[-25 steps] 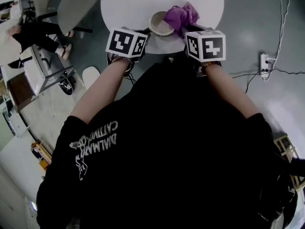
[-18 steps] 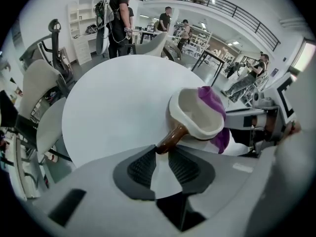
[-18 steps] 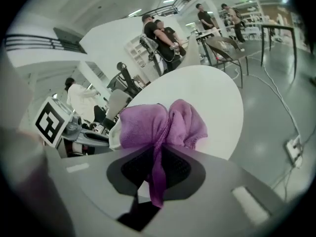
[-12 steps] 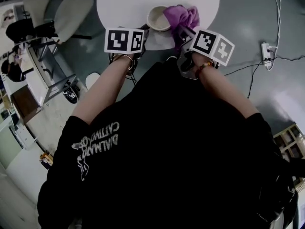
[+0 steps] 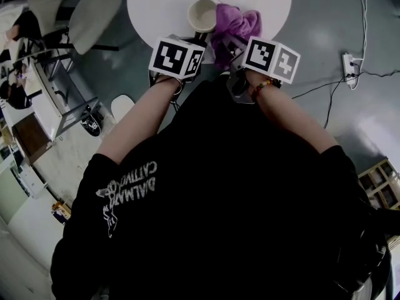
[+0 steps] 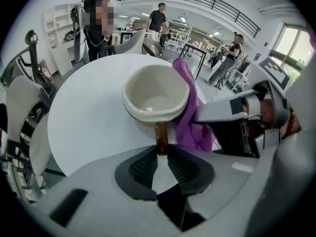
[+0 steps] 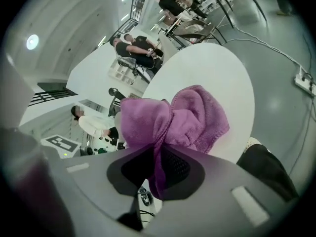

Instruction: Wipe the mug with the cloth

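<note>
At the near edge of the round white surface (image 5: 159, 5): cream ceramic mug (image 5: 203, 14) with a brown handle (image 6: 161, 138), purple terry cloth (image 5: 239, 22) touching its right side. The left gripper (image 6: 161, 154) has the handle between its pad tips. Its jaws have just been closing and now look clamped on the handle, narrow gap, nothing else in them. The right gripper (image 7: 159, 163) has its jaws pinched together on a fold of the cloth, and the rest bunches out in front towards the mug. From the left gripper view the cloth lies against the mug's outer wall and rim on the right. The inside is bare, no cloth in it. Can't tell whether the mug's base sits on the surface or is slightly lifted. Status, my read: both grasps done, cloth brought to the mug, wiping under way on one side of the outer wall. Left to do: the rest of the wall, the rim all round, likely the inside. How much is already wiped can't be judged, since no stain or wet mark shows.
</note>
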`<state>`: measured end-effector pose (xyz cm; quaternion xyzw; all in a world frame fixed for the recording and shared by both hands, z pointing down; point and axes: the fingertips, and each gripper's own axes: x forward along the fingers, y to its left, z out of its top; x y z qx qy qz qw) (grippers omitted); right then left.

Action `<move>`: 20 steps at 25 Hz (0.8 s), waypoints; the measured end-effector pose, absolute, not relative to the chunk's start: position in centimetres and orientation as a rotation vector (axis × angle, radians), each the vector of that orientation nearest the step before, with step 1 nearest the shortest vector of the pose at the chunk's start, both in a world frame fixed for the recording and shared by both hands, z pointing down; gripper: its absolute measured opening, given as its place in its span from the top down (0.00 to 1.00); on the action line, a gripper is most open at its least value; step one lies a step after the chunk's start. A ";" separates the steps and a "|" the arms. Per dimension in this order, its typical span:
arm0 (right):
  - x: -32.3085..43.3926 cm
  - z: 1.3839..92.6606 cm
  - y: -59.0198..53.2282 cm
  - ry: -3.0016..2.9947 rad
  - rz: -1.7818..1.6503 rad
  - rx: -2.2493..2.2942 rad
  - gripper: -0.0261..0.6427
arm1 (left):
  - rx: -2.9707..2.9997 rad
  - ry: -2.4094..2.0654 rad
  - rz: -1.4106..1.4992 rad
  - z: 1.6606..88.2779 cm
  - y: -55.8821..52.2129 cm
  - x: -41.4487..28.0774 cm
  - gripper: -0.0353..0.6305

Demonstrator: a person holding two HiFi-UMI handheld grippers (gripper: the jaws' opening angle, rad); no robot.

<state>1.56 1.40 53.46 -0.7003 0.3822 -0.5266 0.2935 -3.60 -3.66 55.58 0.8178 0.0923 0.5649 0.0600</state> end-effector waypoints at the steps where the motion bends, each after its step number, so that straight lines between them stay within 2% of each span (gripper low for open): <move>1: 1.1 53.5 1.2 1.035 -1.419 -1.862 0.89 | 2.482 0.285 1.712 55.5 -3.7 -3.6 0.84; 20: -2.0 53.8 -0.7 1.016 -1.576 -1.587 0.89 | 2.532 0.379 1.734 54.8 -5.3 -4.3 0.85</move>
